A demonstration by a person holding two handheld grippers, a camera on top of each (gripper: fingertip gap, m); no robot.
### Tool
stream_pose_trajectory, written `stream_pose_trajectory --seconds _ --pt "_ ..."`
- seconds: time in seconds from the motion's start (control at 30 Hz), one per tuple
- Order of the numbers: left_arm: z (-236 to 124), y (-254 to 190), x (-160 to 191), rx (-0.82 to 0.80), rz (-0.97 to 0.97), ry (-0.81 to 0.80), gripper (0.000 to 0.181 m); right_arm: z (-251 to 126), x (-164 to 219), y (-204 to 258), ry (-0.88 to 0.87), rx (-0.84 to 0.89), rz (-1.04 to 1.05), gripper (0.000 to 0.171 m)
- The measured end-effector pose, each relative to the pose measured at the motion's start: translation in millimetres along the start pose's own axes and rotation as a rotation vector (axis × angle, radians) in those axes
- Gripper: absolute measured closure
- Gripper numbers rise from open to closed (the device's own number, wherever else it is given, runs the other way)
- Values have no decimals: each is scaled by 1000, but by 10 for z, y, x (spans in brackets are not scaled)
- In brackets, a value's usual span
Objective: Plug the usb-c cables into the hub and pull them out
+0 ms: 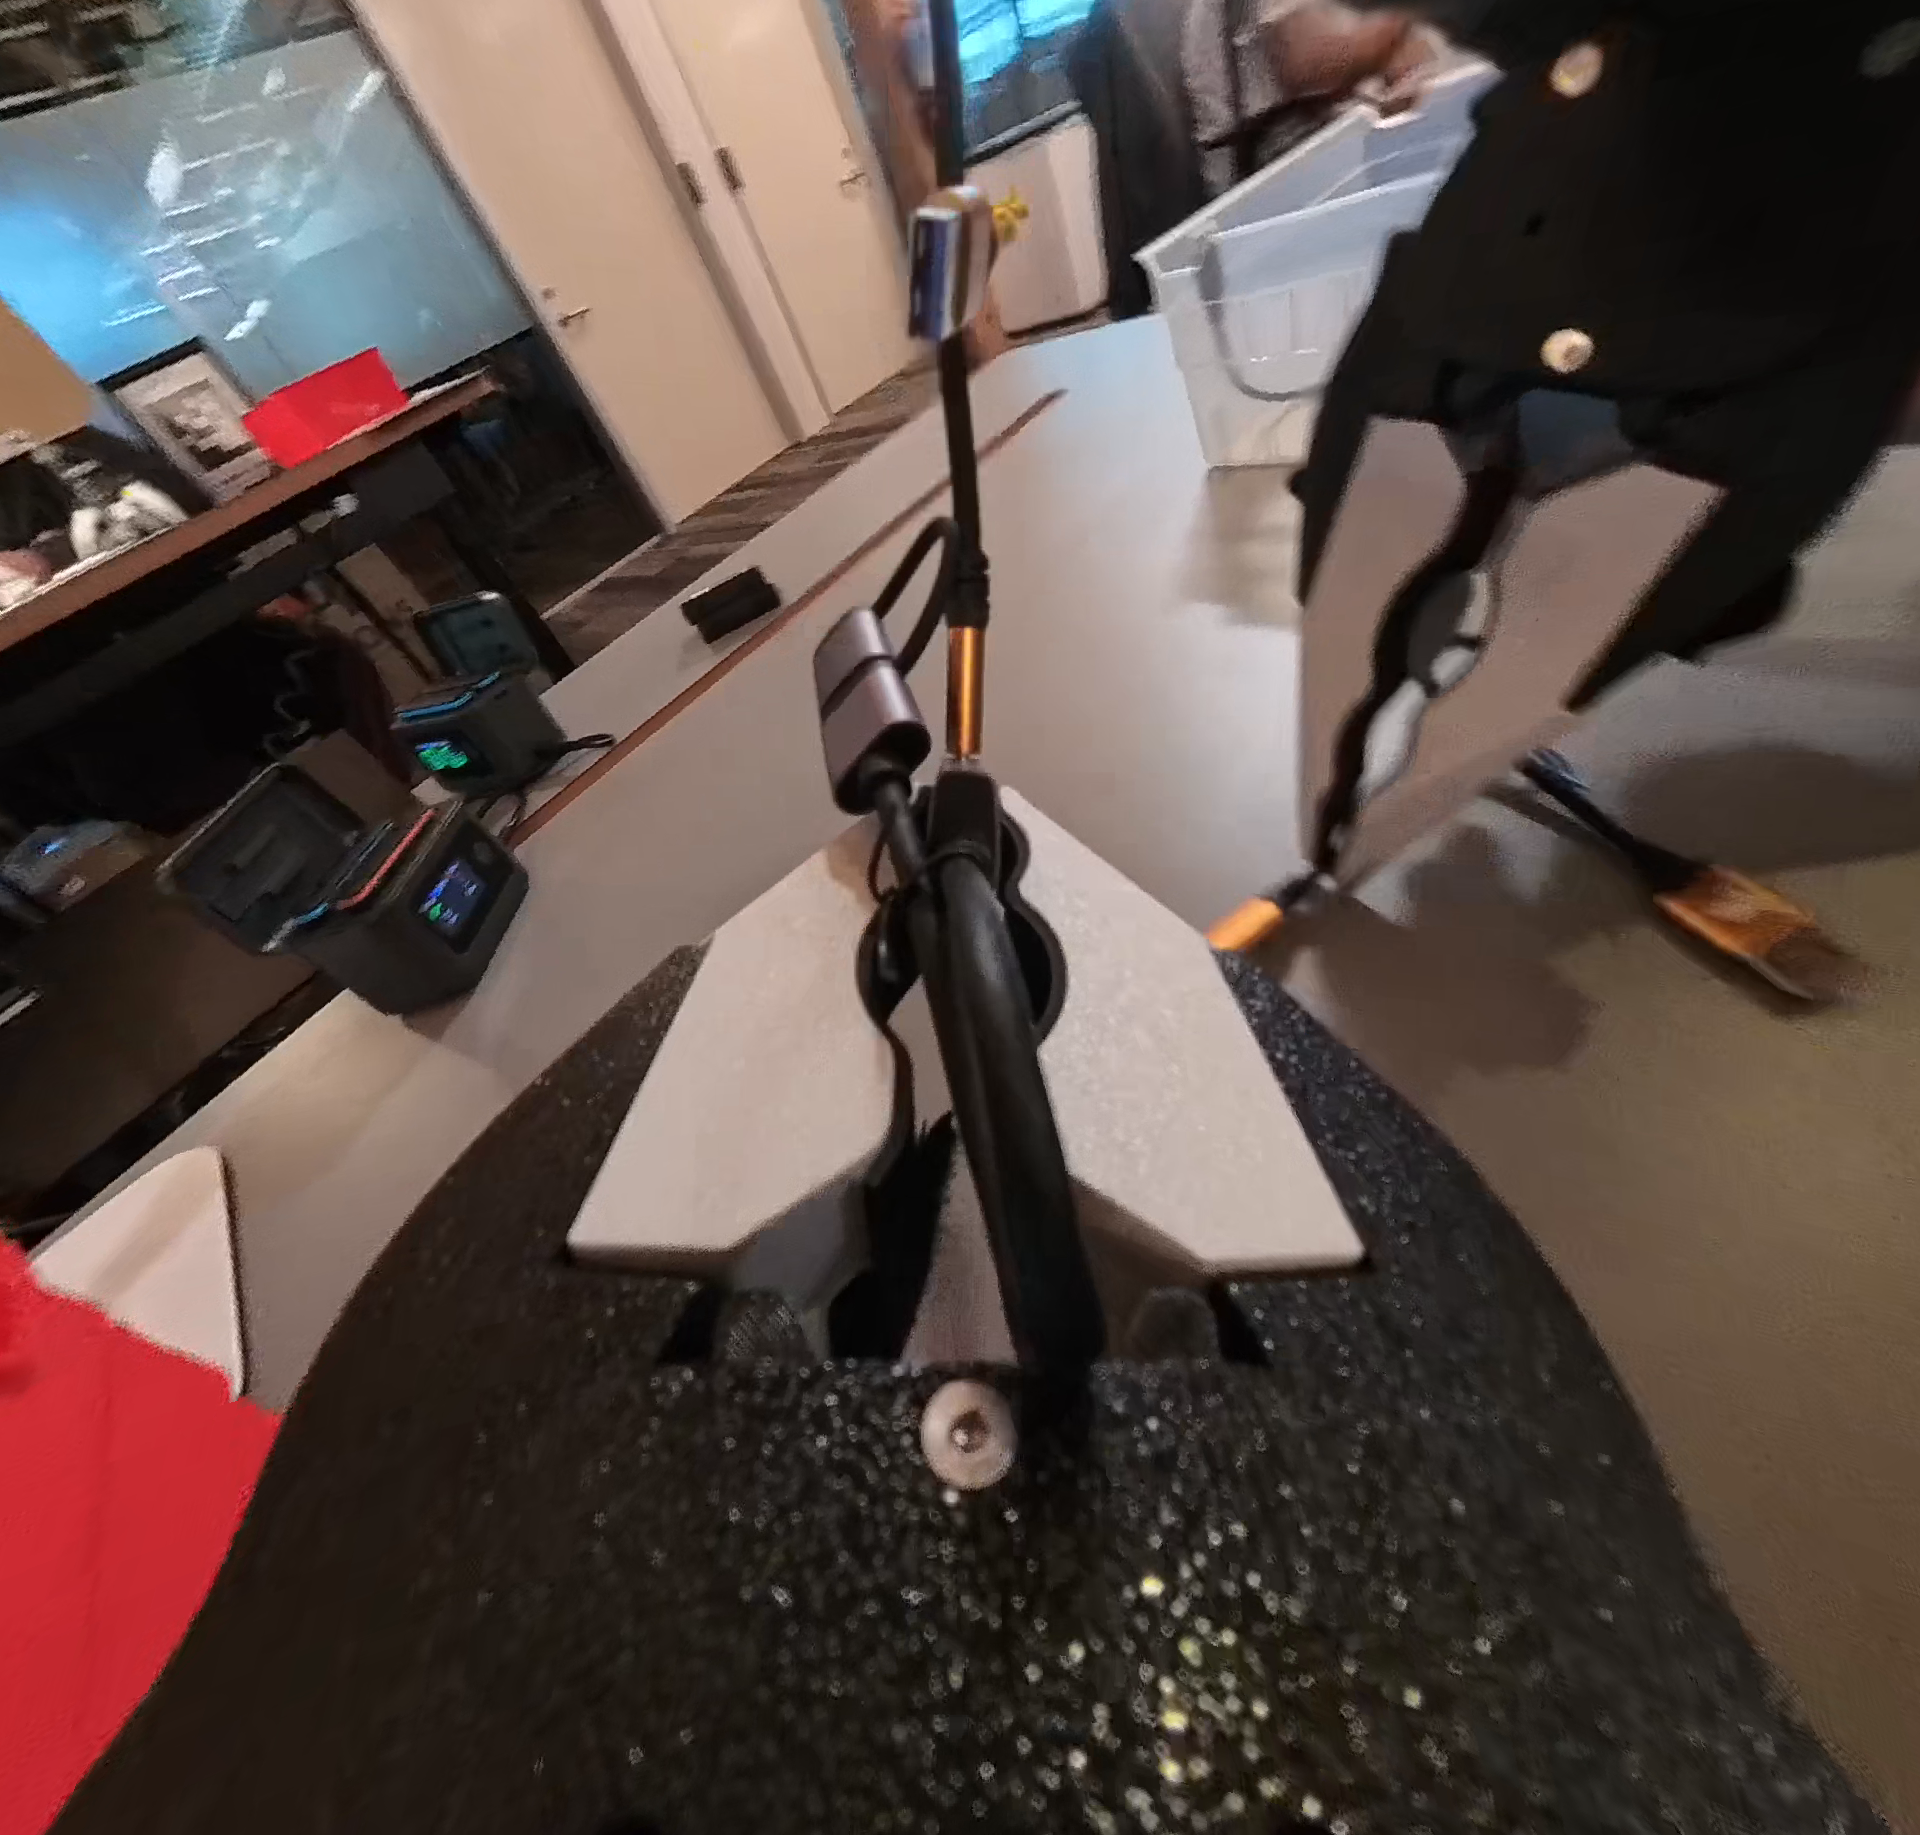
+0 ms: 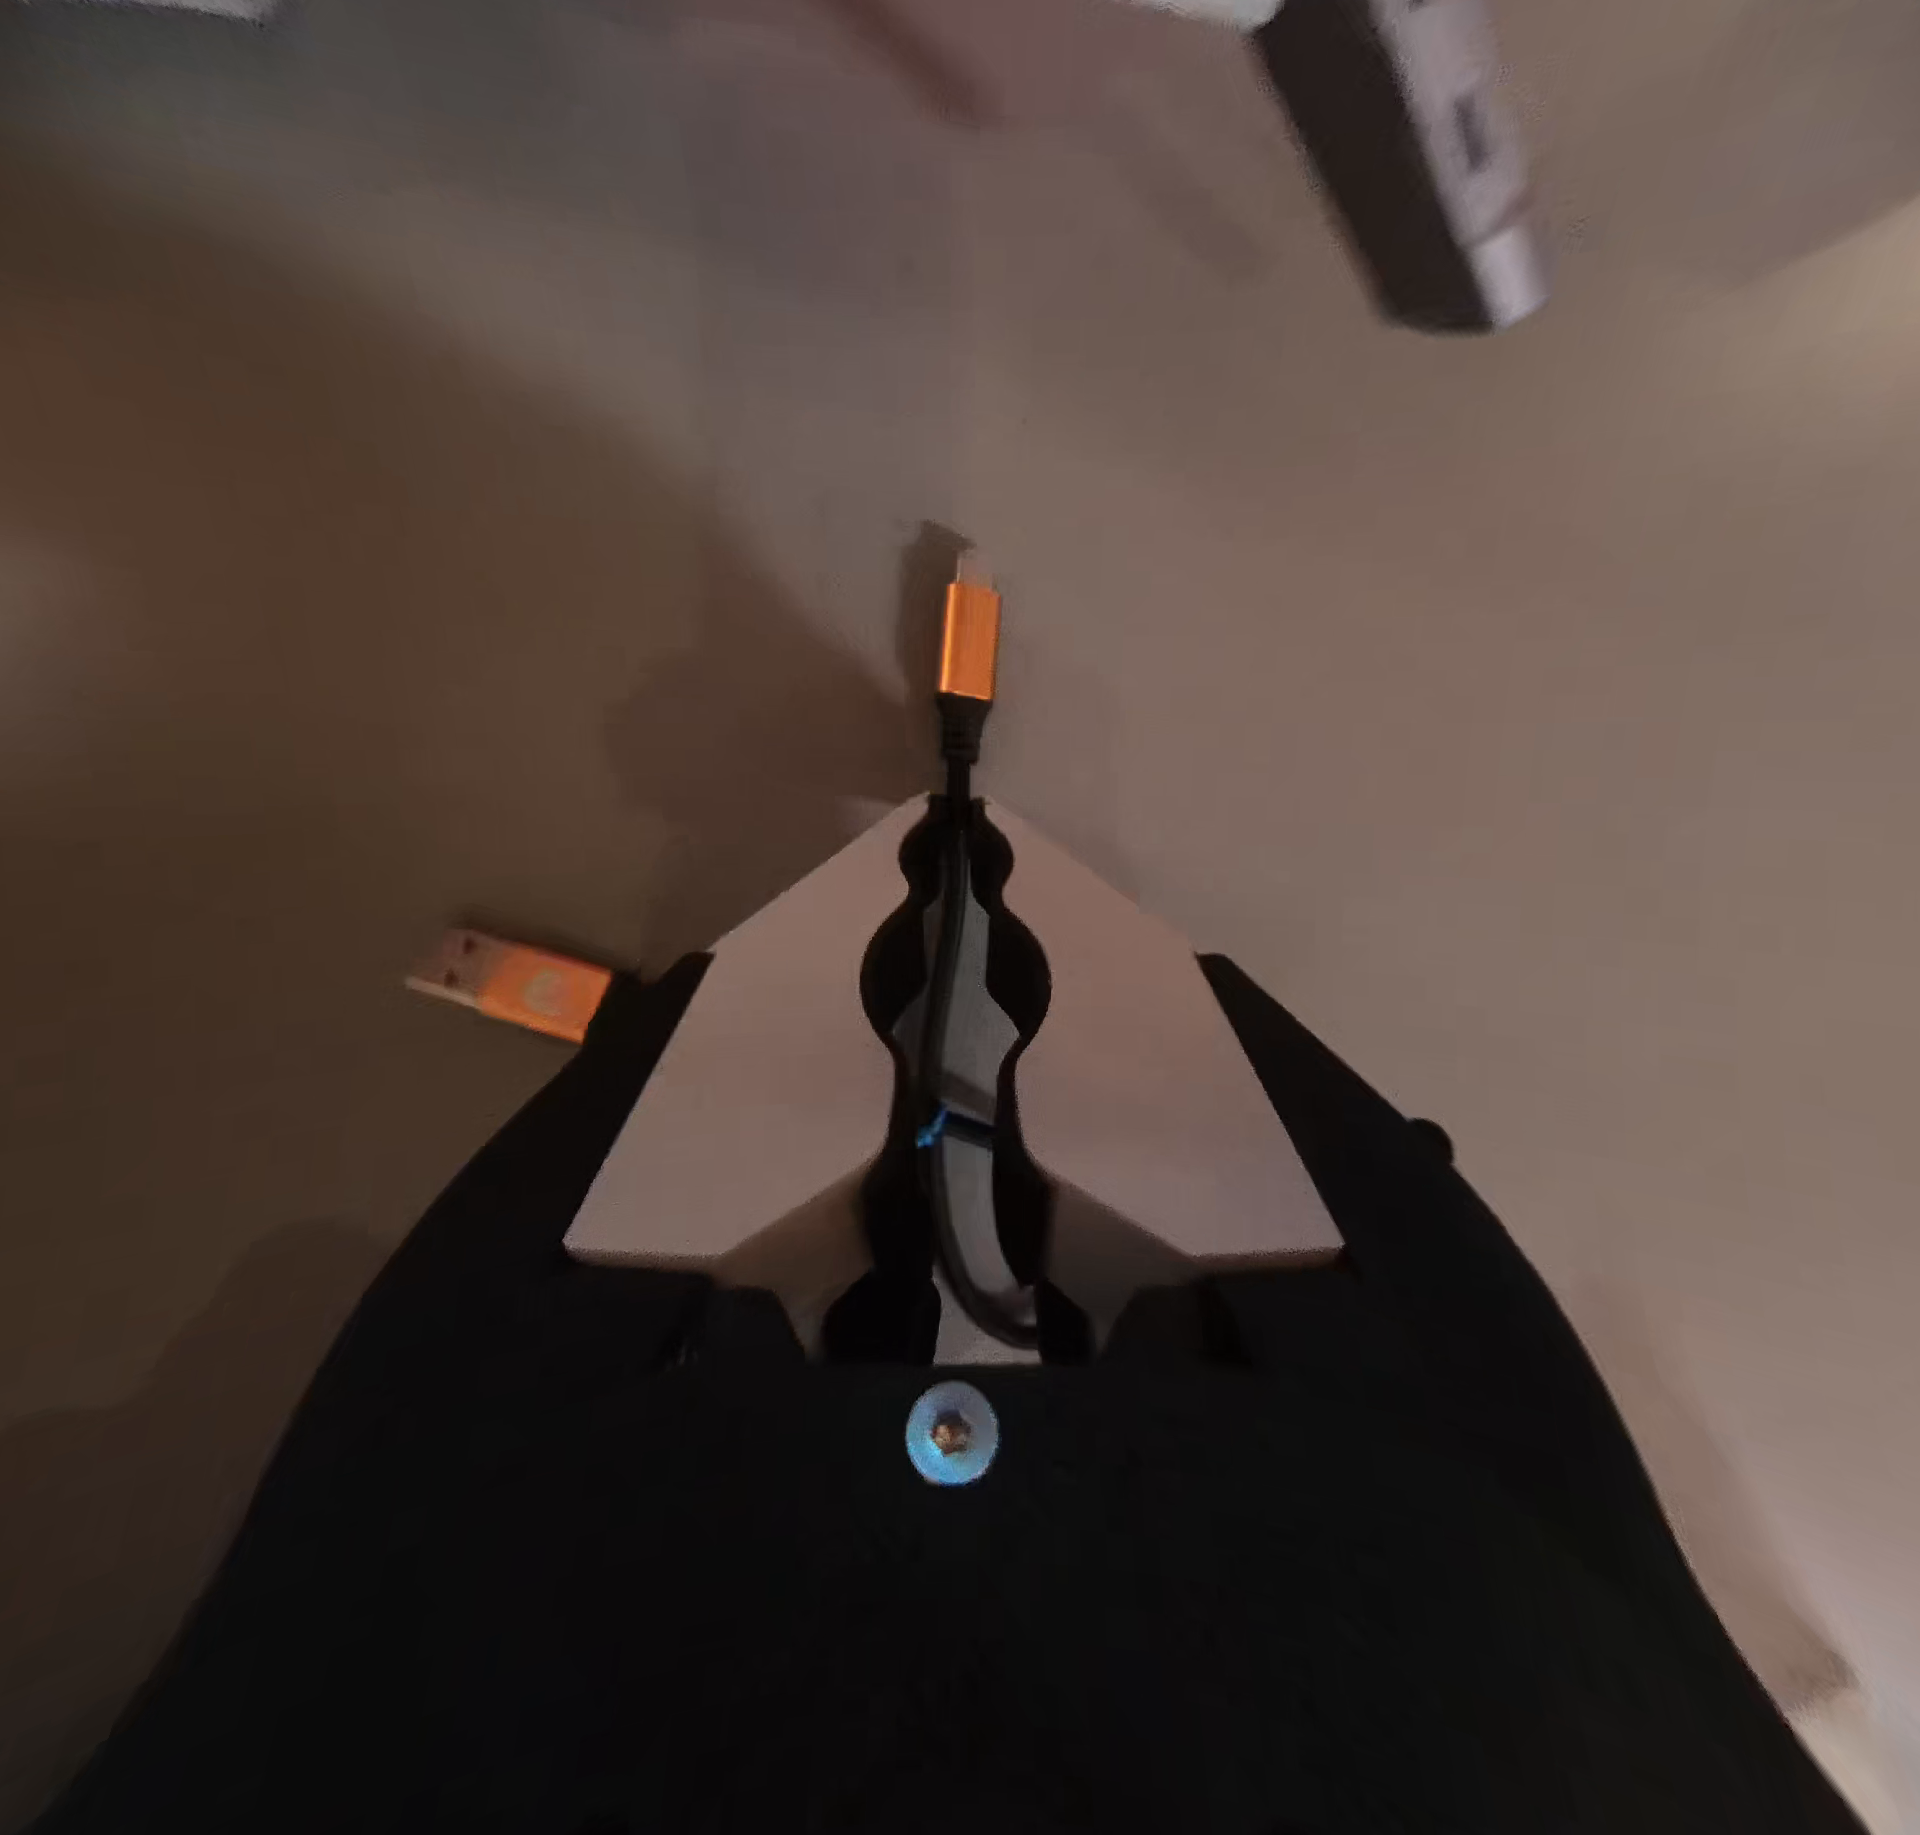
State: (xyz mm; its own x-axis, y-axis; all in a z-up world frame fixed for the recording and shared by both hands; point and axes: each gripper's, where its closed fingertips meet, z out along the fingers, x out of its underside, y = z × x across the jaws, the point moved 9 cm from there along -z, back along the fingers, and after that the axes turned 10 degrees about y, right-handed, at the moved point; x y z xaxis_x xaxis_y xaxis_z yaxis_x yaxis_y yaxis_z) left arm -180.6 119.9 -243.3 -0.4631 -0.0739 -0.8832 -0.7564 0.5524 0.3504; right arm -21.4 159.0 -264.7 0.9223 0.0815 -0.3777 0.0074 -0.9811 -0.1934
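Note:
In the left wrist view my left gripper [image 1: 951, 814] is shut on black cables. The grey hub [image 1: 868, 715] sticks out just past its fingertips, held above the table. Beside it stands an orange USB-C plug [image 1: 966, 689], whose black cable rises to a silver connector [image 1: 945, 258]; I cannot tell whether that plug is seated. My right gripper [image 2: 951, 803] is shut on a thin black cable, and its orange USB-C plug [image 2: 969, 642] points forward, close over the table. The hub [image 2: 1403, 123] shows blurred at the upper right, apart from that plug. The right gripper [image 1: 1320, 871] also shows at the right of the left view.
An orange USB-A plug [image 2: 509, 980] lies on the beige table [image 2: 1455, 850] to the left of my right gripper; it also shows in the left view [image 1: 1735, 918]. A white bin [image 1: 1278, 299] stands at the back. Dark charger cases [image 1: 353, 892] sit at the table's left edge. The left gripper's tips are roughly 11 cm from the right gripper's.

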Motion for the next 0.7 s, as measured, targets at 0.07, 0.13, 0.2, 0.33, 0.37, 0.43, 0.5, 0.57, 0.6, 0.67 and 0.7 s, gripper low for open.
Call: stream_pose_trajectory --seconds 0.07,0.13,0.2,0.33,0.37,0.43,0.5,0.57,0.6,0.67,0.7 --pt "18 -42 11 30 76 15 175 -75 37 -47 -40 14 25 168" --pt "35 -98 23 3 210 48 175 -164 73 -95 -107 -17 74 169" --pt "46 -177 26 -44 367 82 174 -253 138 -138 -117 10 104 169" --pt "35 -270 0 -217 639 112 174 -527 279 -129 -71 128 136 169" --pt "25 -257 -7 -261 660 116 174 -610 319 -122 -58 162 146 169" --pt "-14 -203 -16 -321 677 115 174 -766 417 -131 -7 236 180 170" --pt "-70 -132 -12 -391 710 130 175 -929 529 -170 56 321 222 170" --pt "-108 -103 4 -436 769 153 174 -1113 614 -212 103 407 266 169" --pt "-111 -112 18 -443 808 165 173 -1209 637 -222 118 447 279 169" --pt "-84 -174 50 -433 897 195 174 -1378 616 -210 106 497 281 169" --pt "-61 -224 63 -427 952 204 173 -1438 567 -188 78 500 264 170"
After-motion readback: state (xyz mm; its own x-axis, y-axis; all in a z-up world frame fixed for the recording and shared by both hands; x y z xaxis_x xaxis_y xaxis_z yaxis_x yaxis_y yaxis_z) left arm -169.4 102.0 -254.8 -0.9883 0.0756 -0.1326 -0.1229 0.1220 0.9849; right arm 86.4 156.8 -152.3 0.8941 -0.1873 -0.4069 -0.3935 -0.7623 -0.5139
